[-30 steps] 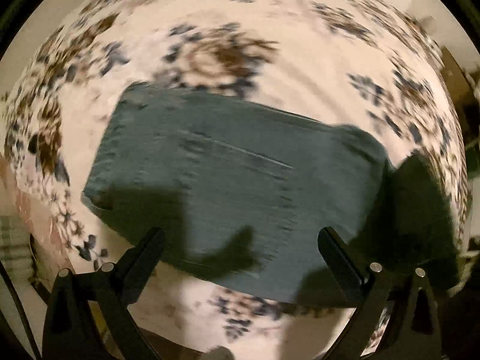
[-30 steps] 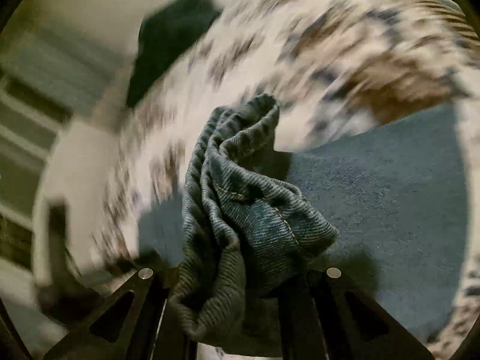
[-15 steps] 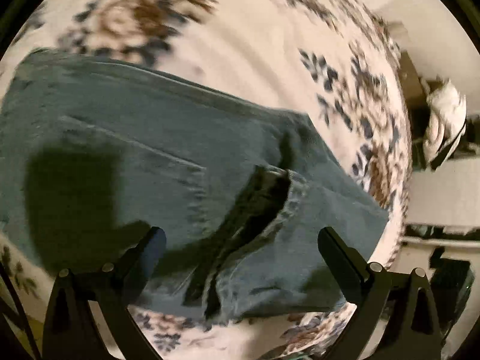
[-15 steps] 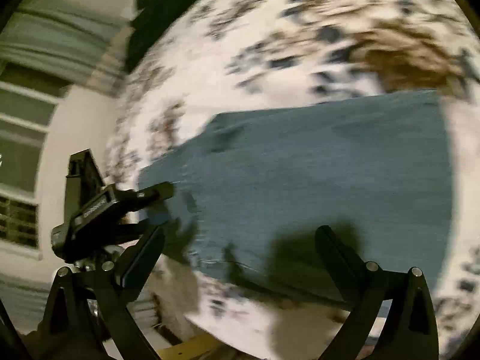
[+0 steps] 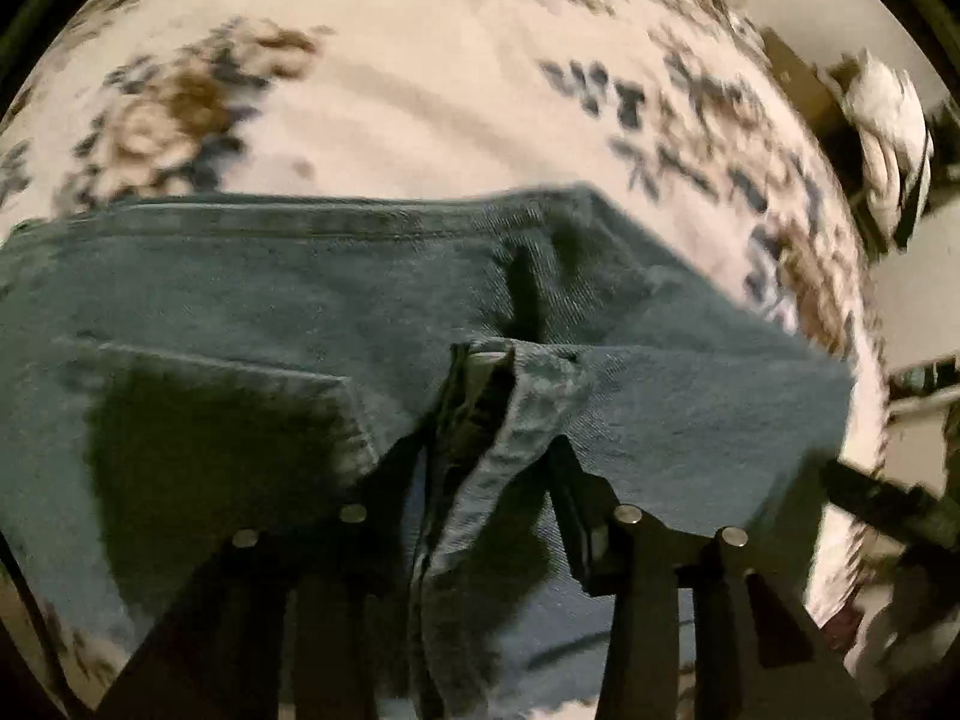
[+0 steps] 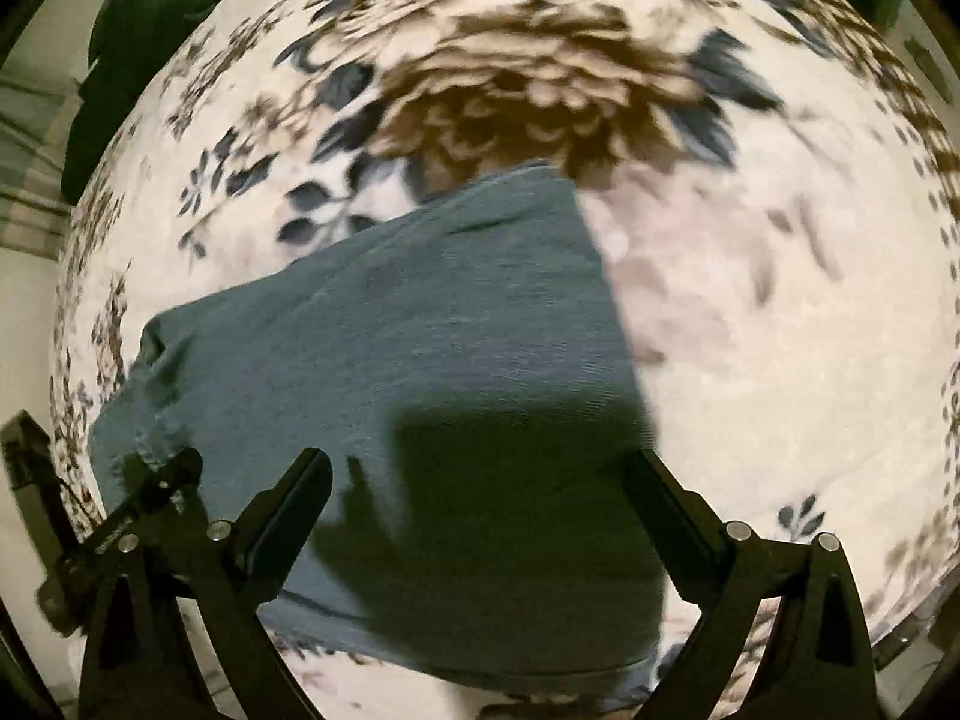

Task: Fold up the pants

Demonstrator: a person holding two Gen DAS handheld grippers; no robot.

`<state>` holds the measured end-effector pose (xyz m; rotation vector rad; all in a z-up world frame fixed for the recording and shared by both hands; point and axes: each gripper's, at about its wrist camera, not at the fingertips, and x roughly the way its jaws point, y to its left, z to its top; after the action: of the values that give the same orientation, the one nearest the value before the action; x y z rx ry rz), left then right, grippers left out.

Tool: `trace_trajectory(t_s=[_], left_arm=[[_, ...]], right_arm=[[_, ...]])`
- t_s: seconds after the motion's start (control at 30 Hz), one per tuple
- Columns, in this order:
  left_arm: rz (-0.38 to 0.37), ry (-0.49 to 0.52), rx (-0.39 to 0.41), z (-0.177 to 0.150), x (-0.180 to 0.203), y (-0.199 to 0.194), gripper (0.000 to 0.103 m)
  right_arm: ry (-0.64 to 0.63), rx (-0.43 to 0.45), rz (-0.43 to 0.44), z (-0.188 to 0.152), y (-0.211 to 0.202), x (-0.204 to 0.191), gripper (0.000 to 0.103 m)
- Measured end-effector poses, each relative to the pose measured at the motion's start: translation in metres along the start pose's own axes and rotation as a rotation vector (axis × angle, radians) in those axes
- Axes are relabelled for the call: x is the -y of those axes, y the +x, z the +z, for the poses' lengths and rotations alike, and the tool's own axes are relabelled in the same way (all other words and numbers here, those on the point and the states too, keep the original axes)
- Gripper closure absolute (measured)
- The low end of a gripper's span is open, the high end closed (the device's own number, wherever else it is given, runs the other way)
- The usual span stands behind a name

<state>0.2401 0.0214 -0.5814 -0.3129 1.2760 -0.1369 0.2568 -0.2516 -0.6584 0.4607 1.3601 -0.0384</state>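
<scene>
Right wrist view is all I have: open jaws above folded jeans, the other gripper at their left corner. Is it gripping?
Observer: Yes. The left gripper is closed on a raised fold of the jeans, at a stitched hem edge.
Operator: Which face is up there?
Observer: A stitched pocket faces up, just left of the grip.
Operator: Anything beyond the bed on that side?
Observer: A white bundle lies past the floral bedspread; it is too blurred to identify.
</scene>
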Motion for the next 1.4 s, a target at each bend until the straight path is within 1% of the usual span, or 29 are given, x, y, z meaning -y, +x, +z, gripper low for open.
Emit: trace_trajectory(t_s=[0.03, 0.07, 0.1, 0.13, 0.17, 0.27, 0.3, 0.4, 0.43, 0.5, 0.53, 0.57, 0.6, 0.67, 0.7, 0.73, 0.77, 0.83, 0.87, 0.97, 1.07, 1.1, 1.17, 1.2, 1.23, 1.3, 1.33, 1.37, 1.4], left_arm=[[-0.009, -0.043, 0.046, -0.003, -0.005, -0.016, 0.062], [-0.039, -0.122, 0.107, -0.009, -0.018, -0.038, 0.053], [-0.072, -0.193, 0.14, -0.014, -0.03, -0.051, 0.047], [-0.092, -0.26, 0.164, -0.02, -0.045, -0.063, 0.031], [-0.108, -0.331, 0.183, -0.026, -0.061, -0.074, 0.025], [-0.133, -0.623, 0.24, -0.054, -0.131, -0.098, 0.025], [-0.122, -0.759, 0.282, -0.072, -0.165, -0.105, 0.025], [-0.114, -1.029, 0.341, -0.113, -0.235, -0.102, 0.025], [-0.136, -1.092, 0.351, -0.121, -0.252, -0.096, 0.025], [-0.178, -1.151, 0.359, -0.126, -0.28, -0.08, 0.025], [-0.188, -1.146, 0.36, -0.122, -0.288, -0.074, 0.025], [-0.218, -1.129, 0.372, -0.115, -0.294, -0.067, 0.025], [-0.226, -1.119, 0.372, -0.109, -0.297, -0.063, 0.025], [-0.224, -1.072, 0.404, -0.094, -0.299, -0.061, 0.026], [-0.207, -1.043, 0.412, -0.087, -0.296, -0.063, 0.031], [-0.183, -0.993, 0.429, -0.079, -0.293, -0.068, 0.049], [-0.159, -0.941, 0.442, -0.073, -0.289, -0.074, 0.063], [-0.098, -0.849, 0.447, -0.065, -0.278, -0.088, 0.072], [-0.074, -0.808, 0.461, -0.064, -0.271, -0.098, 0.075], [-0.039, -0.731, 0.495, -0.063, -0.247, -0.12, 0.078], [-0.066, -0.658, 0.538, -0.065, -0.221, -0.147, 0.08], [-0.084, -0.642, 0.543, -0.059, -0.212, -0.149, 0.08], [-0.137, -0.601, 0.551, -0.052, -0.187, -0.158, 0.081], [-0.176, -0.547, 0.552, -0.046, -0.17, -0.163, 0.082], [-0.191, -0.504, 0.55, -0.041, -0.155, -0.166, 0.083], [-0.253, -0.376, 0.525, -0.028, -0.112, -0.17, 0.084], [-0.275, -0.341, 0.512, -0.027, -0.094, -0.171, 0.084], [-0.317, -0.29, 0.485, -0.024, -0.069, -0.167, 0.085], [-0.336, -0.257, 0.462, -0.023, -0.049, -0.161, 0.085]], right_arm=[[-0.01, 0.005, 0.005, -0.002, -0.004, -0.007, 0.003], [-0.025, 0.011, 0.009, -0.006, -0.009, -0.016, 0.003], [-0.035, 0.014, 0.014, -0.009, -0.013, -0.024, 0.003], [-0.041, 0.013, 0.026, -0.014, -0.016, -0.032, 0.003], [-0.048, -0.003, 0.045, -0.021, -0.016, -0.044, 0.003], [-0.076, -0.049, 0.085, -0.039, -0.007, -0.077, 0.003], [-0.084, -0.068, 0.093, -0.044, -0.002, -0.087, 0.003], [-0.093, -0.109, 0.119, -0.058, 0.014, -0.113, 0.003], [-0.101, -0.12, 0.127, -0.062, 0.02, -0.121, 0.003], [-0.128, -0.139, 0.127, -0.07, 0.034, -0.141, 0.003], [-0.141, -0.143, 0.122, -0.072, 0.04, -0.148, 0.003], [-0.155, -0.146, 0.112, -0.075, 0.046, -0.155, 0.003], [-0.167, -0.149, 0.099, -0.078, 0.051, -0.161, 0.003], [-0.176, -0.152, 0.069, -0.081, 0.059, -0.165, 0.003], [-0.173, -0.153, 0.06, -0.081, 0.063, -0.166, 0.003], [-0.17, -0.152, 0.058, -0.081, 0.066, -0.167, 0.003], [-0.163, -0.151, 0.058, -0.081, 0.066, -0.167, 0.003], [-0.157, -0.146, 0.057, -0.081, 0.065, -0.166, 0.003], [-0.16, -0.139, 0.052, -0.082, 0.062, -0.166, 0.003], [-0.162, -0.13, 0.047, -0.083, 0.059, -0.164, 0.003], [-0.145, -0.119, 0.054, -0.082, 0.054, -0.16, 0.003], [-0.138, -0.113, 0.055, -0.081, 0.053, -0.159, 0.003], [-0.122, -0.096, 0.06, -0.08, 0.046, -0.153, 0.005], [-0.115, -0.085, 0.058, -0.078, 0.042, -0.149, 0.006], [-0.103, -0.069, 0.056, -0.076, 0.035, -0.142, 0.006], [-0.067, -0.034, 0.062, -0.071, 0.02, -0.125, 0.007], [-0.051, -0.018, 0.061, -0.068, 0.012, -0.115, 0.008], [-0.026, 0.007, 0.055, -0.063, 0.0, -0.098, 0.008], [-0.011, 0.021, 0.052, -0.06, -0.006, -0.087, 0.008]])
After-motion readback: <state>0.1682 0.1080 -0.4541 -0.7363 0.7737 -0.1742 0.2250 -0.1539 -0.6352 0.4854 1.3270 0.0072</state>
